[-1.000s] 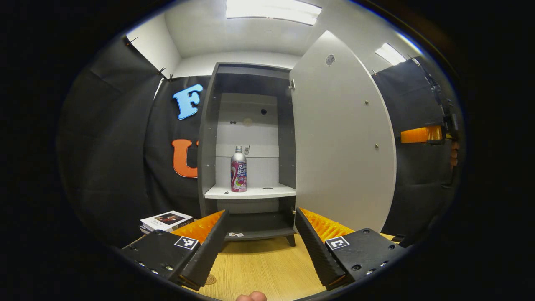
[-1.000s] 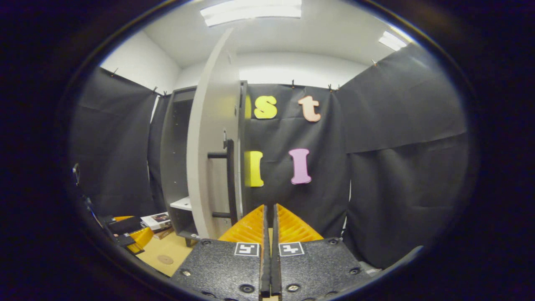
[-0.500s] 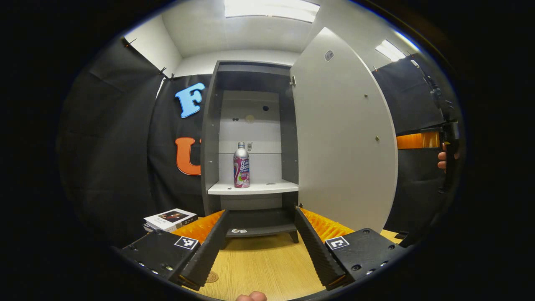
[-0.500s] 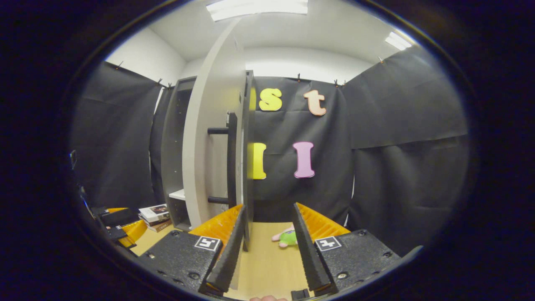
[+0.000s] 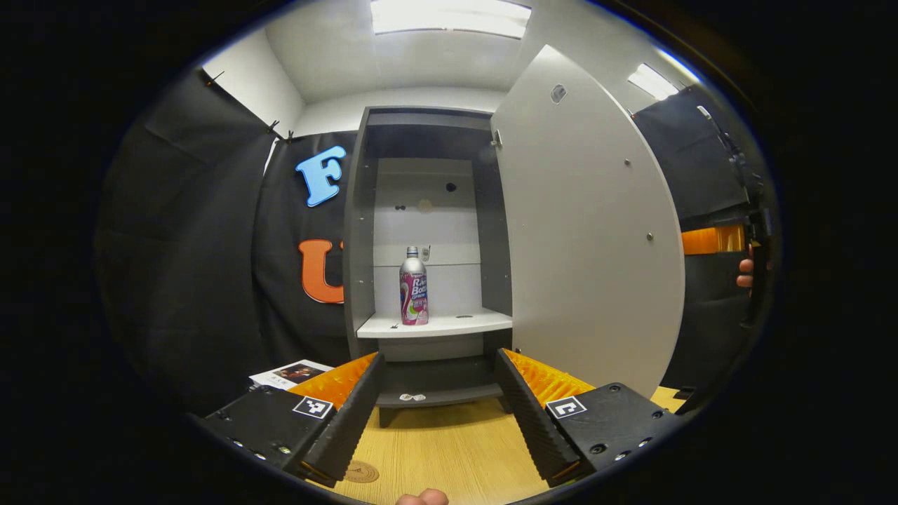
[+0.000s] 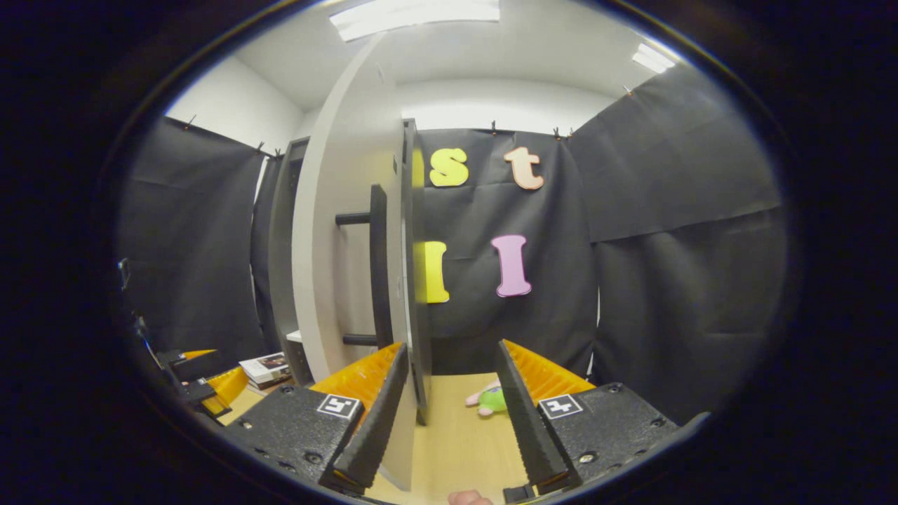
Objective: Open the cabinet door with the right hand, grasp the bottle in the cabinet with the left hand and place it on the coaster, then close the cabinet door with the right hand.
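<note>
My left gripper (image 5: 435, 414) gapes wide over grainy wood table (image 5: 449, 456), aimed at the slim metallic bottle (image 5: 414, 295) upright on the cabinet's (image 5: 359, 231) pale shelf, door (image 5: 589, 231) swung open. Round coaster (image 5: 363, 472) lies below. My right gripper (image 6: 449, 414) is spread too, straddling the door's (image 6: 337, 231) edge beside its dark bar handle (image 6: 377, 266).

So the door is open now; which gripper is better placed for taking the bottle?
Left. The left gripper is open and faces the bottle on the cabinet shelf, with nothing between. The right gripper stands beside the open door's edge, turned away from the shelf.
</note>
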Motion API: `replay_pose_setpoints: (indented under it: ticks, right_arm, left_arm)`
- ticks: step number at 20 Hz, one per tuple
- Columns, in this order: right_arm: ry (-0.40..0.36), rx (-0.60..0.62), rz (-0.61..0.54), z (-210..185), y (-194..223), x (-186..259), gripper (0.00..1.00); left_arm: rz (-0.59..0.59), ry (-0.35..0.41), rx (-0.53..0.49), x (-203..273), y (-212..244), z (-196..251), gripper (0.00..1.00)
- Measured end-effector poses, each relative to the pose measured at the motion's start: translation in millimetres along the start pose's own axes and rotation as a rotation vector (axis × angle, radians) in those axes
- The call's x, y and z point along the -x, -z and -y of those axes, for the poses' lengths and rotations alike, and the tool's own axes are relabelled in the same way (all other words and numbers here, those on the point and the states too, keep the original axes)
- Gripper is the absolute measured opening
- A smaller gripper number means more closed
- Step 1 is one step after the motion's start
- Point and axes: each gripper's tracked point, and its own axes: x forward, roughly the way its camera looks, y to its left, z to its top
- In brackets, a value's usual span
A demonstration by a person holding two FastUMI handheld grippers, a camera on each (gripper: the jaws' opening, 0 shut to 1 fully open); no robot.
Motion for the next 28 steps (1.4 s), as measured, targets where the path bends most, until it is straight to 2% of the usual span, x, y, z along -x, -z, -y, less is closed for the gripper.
replay_pose_setpoints:
  ticks: [5,9,13,17,20,28]
  right_arm:
    - [0.005,0.003,-0.006,1.1,-0.8,-2.2,0.78]
    - [0.000,0.022,-0.009,0.1,-3.0,-2.9,0.78]
    - [0.007,0.057,-0.013,0.3,-5.2,-3.4,0.78]
    - [-0.013,0.052,-0.030,-2.0,-1.6,-5.1,0.78]
    - [-0.020,0.034,-0.043,-1.8,-1.6,-6.2,0.78]
    - [0.022,0.068,-0.064,2.9,-1.9,-12.3,0.78]
  left_arm:
    - [0.059,-0.013,-0.009,-67.9,-30.9,-19.7,0.94]
    - [0.090,-0.066,-0.048,-126.5,-38.2,-40.4,0.95]
    - [0.111,-0.066,-0.044,-176.5,-39.0,-42.7,0.95]
    - [0.097,-0.072,-0.014,-219.6,-29.4,-47.6,0.96]
    - [0.086,-0.110,-0.041,-253.1,-24.6,-58.5,0.96]
    - [-0.002,-0.137,-0.050,-322.9,18.5,-75.4,0.96]
